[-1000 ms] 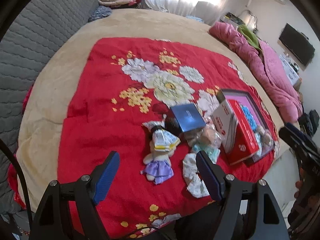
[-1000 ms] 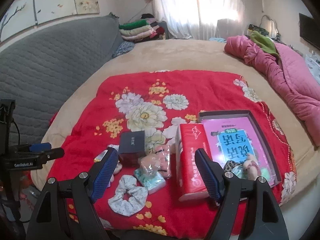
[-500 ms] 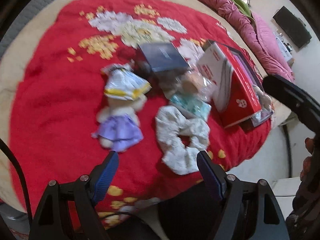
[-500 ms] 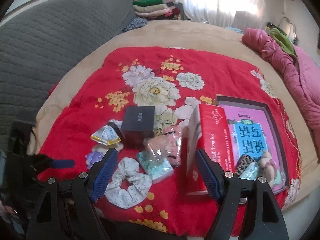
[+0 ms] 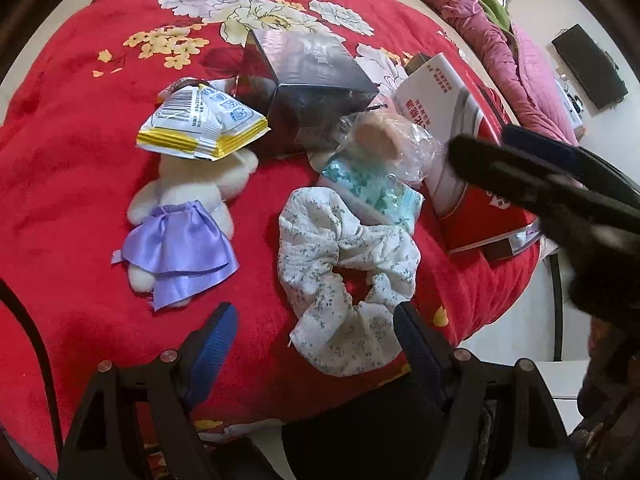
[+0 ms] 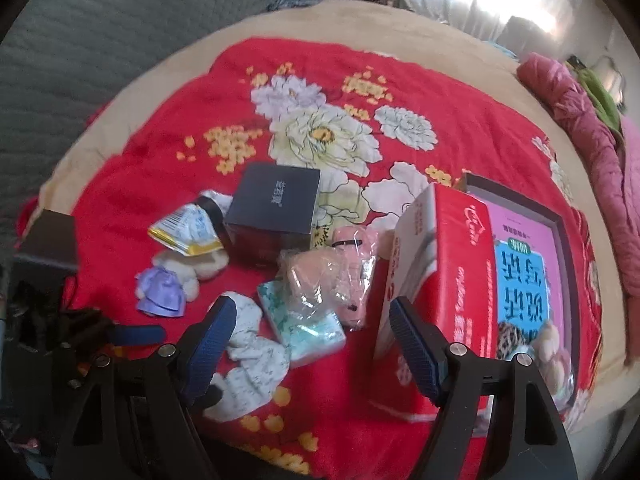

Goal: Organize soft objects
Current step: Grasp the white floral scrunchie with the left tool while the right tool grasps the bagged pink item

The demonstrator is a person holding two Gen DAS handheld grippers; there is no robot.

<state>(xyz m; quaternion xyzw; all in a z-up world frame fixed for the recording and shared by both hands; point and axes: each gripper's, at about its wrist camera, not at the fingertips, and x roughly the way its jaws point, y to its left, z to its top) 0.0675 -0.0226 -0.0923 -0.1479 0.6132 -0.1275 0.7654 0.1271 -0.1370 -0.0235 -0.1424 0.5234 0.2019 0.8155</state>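
From the left wrist, the left gripper (image 5: 314, 326) hangs over a red flowered blanket (image 5: 72, 184) with its two blue-padded fingers (image 5: 216, 336) spread apart and nothing between them. Just beyond the fingertips lies one white scrunchie (image 5: 344, 280) with a small floral print, puckered into a ring. To its left lies one cream plush doll (image 5: 188, 208) in a shiny lilac skirt, with one white and yellow snack packet (image 5: 200, 122) resting over its head. Behind them stands one dark box (image 5: 308, 88). Touching the scrunchie's far edge is one pale green tissue pack (image 5: 374, 188), and on that one plastic bag (image 5: 394, 140) holding something peach and soft. One red carton (image 5: 476, 184) lies at the right, partly hidden by the right gripper (image 5: 552, 172), which reaches in dark and blurred.

From the right wrist, the right gripper's fingers (image 6: 416, 344) also stand apart and empty, above the tissue pack (image 6: 308, 328) and the bagged pink plush (image 6: 332, 276). The scrunchie (image 6: 252, 364) lies by the left fingertip, partly under it. The doll (image 6: 176, 280), packet (image 6: 188, 232) and dark box (image 6: 276, 208) sit further left and back. The red carton (image 6: 448, 280) stands at the right beside one dark-rimmed tray (image 6: 560, 248) holding a leopard-print item; what lies beside that is too blurred to tell.
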